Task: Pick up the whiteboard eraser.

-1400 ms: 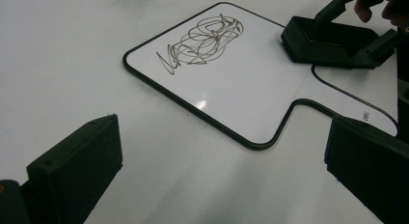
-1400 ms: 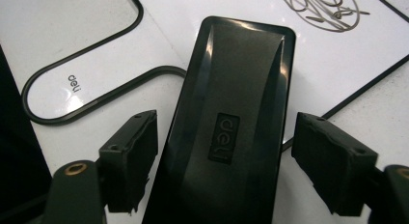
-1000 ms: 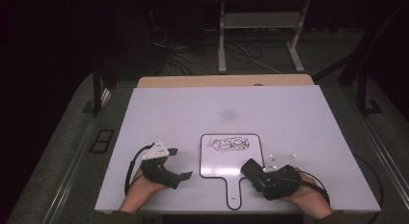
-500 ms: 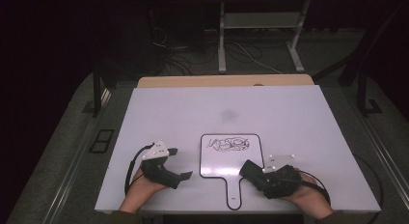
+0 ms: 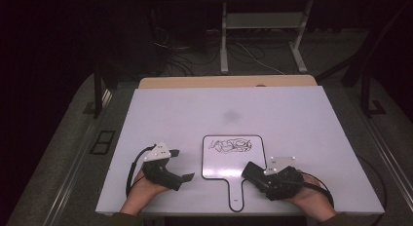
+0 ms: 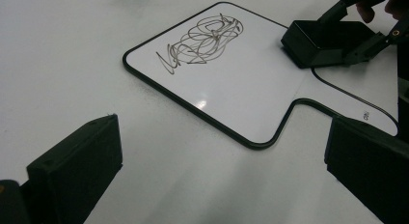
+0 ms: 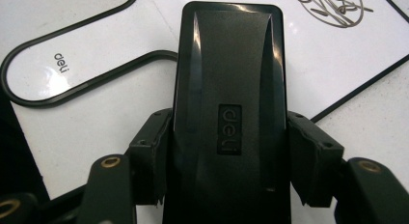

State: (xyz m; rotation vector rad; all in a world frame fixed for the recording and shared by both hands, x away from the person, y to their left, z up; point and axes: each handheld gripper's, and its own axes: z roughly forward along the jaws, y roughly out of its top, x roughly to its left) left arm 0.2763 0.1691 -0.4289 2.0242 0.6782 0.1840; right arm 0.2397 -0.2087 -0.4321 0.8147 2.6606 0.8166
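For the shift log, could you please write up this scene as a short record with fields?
Surface: white table
Work piece: small white paddle-shaped whiteboard with black rim, lying flat, handle toward the person
Marking: tangled dark scribble near the board's far edge
Right gripper: shut on black rectangular eraser, at the board's right near corner
Left gripper: jaws open, holding nothing, left of the board
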